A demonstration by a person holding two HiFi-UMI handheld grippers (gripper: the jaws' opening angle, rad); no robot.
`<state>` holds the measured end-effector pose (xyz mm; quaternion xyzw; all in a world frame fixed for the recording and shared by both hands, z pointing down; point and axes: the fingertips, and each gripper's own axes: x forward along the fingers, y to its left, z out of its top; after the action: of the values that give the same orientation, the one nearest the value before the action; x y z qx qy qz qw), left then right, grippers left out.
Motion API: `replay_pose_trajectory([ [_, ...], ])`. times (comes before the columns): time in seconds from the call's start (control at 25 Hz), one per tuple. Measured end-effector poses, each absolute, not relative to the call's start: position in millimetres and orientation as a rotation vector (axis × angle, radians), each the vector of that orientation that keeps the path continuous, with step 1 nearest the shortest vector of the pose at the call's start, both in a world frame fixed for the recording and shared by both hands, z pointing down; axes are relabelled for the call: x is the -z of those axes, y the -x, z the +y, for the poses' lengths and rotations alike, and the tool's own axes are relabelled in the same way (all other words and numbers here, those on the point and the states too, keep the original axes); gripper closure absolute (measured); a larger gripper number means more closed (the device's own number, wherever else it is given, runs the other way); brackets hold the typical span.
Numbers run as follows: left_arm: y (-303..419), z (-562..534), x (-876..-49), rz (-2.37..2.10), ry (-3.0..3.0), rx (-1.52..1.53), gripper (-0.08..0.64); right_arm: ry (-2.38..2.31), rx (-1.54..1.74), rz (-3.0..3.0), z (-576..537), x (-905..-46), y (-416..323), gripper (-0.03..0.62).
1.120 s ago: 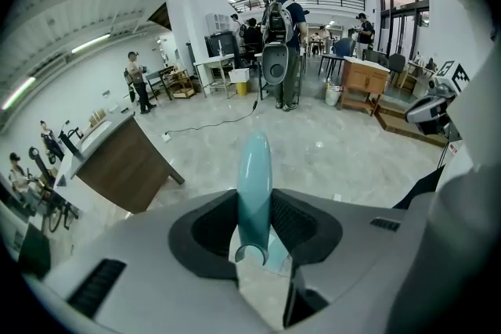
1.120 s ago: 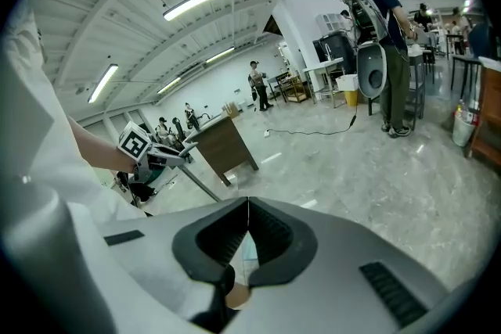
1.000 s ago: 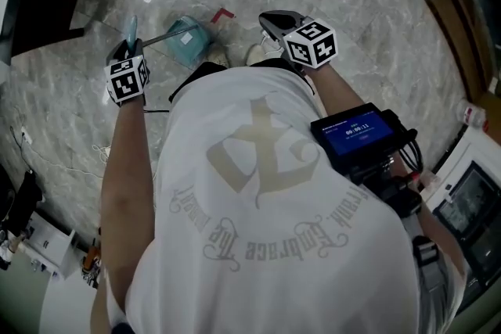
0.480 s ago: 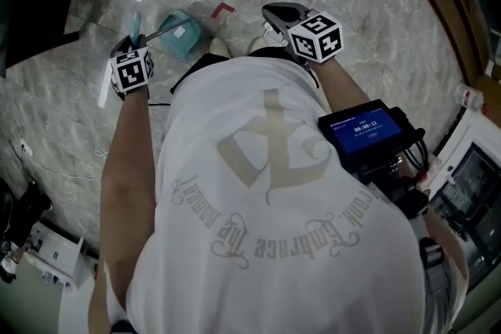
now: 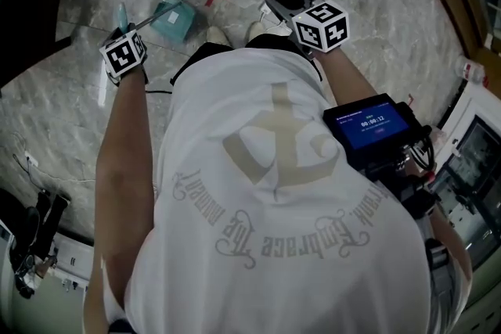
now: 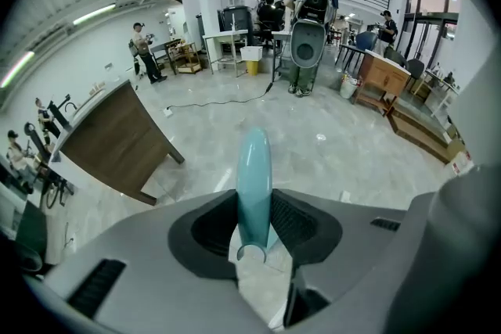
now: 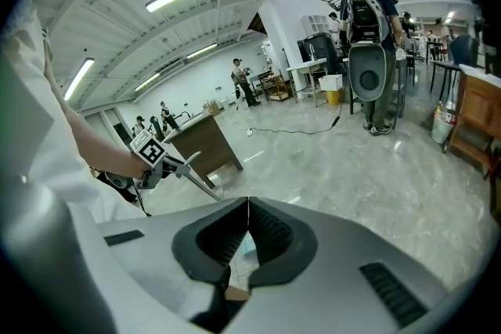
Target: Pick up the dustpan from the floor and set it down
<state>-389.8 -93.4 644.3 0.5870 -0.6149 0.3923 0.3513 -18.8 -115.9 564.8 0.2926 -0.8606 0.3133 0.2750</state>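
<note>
Shifted up and leftward in the head view since a second ago: one teal plastic dustpan [image 5: 171, 18], slim rounded handle [image 6: 254, 176] clenched in the left tool [image 5: 121, 31], pan above glossy marbled floor [image 5: 352, 4]. Two tools in all; right tool [image 7: 248, 227] pressed shut on nothing, hardly moved.

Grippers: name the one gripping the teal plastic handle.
The left gripper, clamped on the teal plastic dustpan handle; the right gripper is shut and empty.
</note>
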Motion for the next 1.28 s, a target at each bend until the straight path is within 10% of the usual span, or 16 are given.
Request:
replay_pose_trajectory([
  [1.28,313.9,-144.7,-693.3,-1.372,-1.680,-1.108,0.410,-0.924,-0.875,-2.213,-96.8,-573.7,-19.6,0.575],
])
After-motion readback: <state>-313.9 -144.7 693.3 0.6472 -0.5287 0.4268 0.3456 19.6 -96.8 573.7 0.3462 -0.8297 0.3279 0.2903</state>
